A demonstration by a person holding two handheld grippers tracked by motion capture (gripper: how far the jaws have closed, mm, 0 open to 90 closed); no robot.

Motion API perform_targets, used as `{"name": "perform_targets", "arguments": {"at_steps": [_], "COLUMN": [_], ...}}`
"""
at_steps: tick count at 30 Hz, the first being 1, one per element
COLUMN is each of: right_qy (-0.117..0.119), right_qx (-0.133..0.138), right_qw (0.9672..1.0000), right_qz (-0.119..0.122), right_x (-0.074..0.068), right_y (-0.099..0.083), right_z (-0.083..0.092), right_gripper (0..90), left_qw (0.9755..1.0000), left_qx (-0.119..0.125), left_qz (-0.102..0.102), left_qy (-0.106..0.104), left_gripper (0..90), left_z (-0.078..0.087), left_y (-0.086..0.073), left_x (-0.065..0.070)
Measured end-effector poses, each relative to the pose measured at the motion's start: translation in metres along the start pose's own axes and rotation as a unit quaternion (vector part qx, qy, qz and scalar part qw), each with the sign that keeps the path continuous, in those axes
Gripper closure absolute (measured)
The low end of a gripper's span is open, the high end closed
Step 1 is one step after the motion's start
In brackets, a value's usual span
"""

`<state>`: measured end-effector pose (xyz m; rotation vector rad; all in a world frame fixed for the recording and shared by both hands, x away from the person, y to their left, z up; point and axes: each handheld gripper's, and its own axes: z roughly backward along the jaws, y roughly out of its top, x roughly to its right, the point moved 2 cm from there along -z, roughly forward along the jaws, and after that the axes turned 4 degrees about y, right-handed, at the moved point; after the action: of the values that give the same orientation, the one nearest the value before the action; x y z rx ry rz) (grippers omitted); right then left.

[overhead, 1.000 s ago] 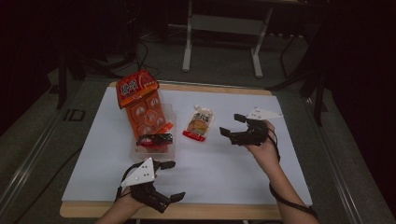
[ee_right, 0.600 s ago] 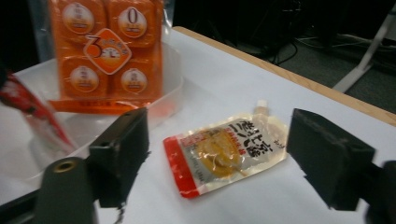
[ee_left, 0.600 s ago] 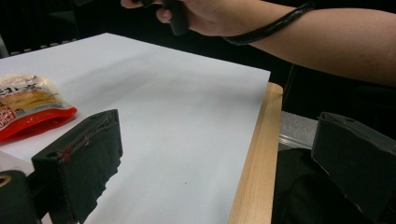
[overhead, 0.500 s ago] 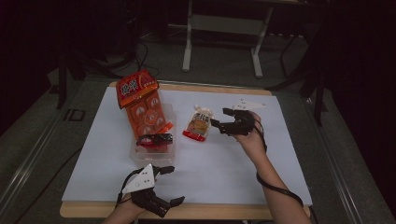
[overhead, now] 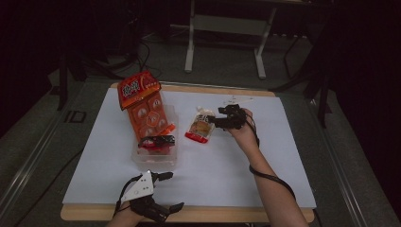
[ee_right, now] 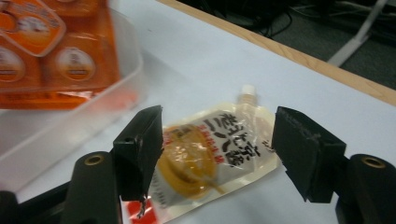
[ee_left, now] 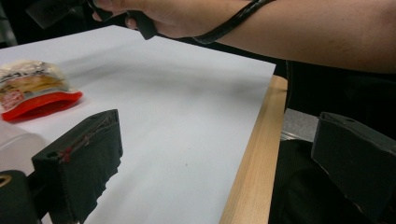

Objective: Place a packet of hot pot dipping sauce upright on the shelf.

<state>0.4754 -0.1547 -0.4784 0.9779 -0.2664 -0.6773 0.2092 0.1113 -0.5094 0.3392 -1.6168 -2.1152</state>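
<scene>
1. I have the right hand-held gripper [overhead: 218,119] at the spouted snack pouch [overhead: 202,125], which lies flat on the white sheet of the bench [overhead: 265,156], just right of the clear plastic tub [overhead: 156,158]
2. In the right gripper view the pouch [ee_right: 219,149] sits between my two jaws; they have just been closing, yet neither pad presses on it
3. My left hand-held gripper [overhead: 168,191] rests at the bench's near edge, jaws spread wide with nothing between them
4. An orange multipack of snacks [overhead: 144,106] leans in the tub
</scene>
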Motion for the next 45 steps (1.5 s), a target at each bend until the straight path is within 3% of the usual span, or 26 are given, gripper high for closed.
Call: {"name": "perform_targets", "arguments": {"at_steps": [2, 6, 8, 19, 28, 39, 45], "right_qy": [-0.005, -0.015, -0.023, -0.047, -0.068, -0.080, -0.073], "right_qx": [-0.007, -0.020, -0.023, -0.049, -0.060, -0.086, -0.095], "right_qw": [1.0000, 0.9991, 0.9988, 0.9970, 0.9943, 0.9905, 0.9908], "right_qz": [-0.003, -0.034, -0.037, -0.038, -0.055, -0.072, -0.063], "right_x": [0.005, 0.018, 0.024, 0.040, 0.050, 0.051, 0.046], "right_y": [-0.001, -0.002, -0.003, -0.004, -0.013, -0.027, -0.027], "right_z": [-0.005, -0.013, -0.015, -0.033, -0.052, -0.075, -0.078], "right_gripper": [35.0, 40.0, 40.0, 49.5, 48.6, 53.3, 68.2], "left_qw": [1.0000, 0.9998, 0.9997, 0.9996, 0.9995, 0.9991, 0.9991], "left_qx": [0.001, 0.003, 0.005, -0.001, 0.002, -0.003, -0.006], "left_qz": [0.001, 0.009, 0.017, 0.016, 0.022, 0.032, 0.032], "left_qy": [0.007, 0.015, 0.014, 0.023, 0.023, 0.029, 0.026], "left_gripper": [2.4, 2.5, 2.5, 2.5, 2.5, 2.5, 2.5], "left_z": [0.004, 0.008, 0.010, 0.014, 0.016, 0.018, 0.016], "left_y": [-0.001, -0.003, -0.005, -0.008, -0.009, -0.014, -0.015], "left_x": [0.000, 0.000, 0.000, 0.001, 0.001, -0.002, -0.002]}}
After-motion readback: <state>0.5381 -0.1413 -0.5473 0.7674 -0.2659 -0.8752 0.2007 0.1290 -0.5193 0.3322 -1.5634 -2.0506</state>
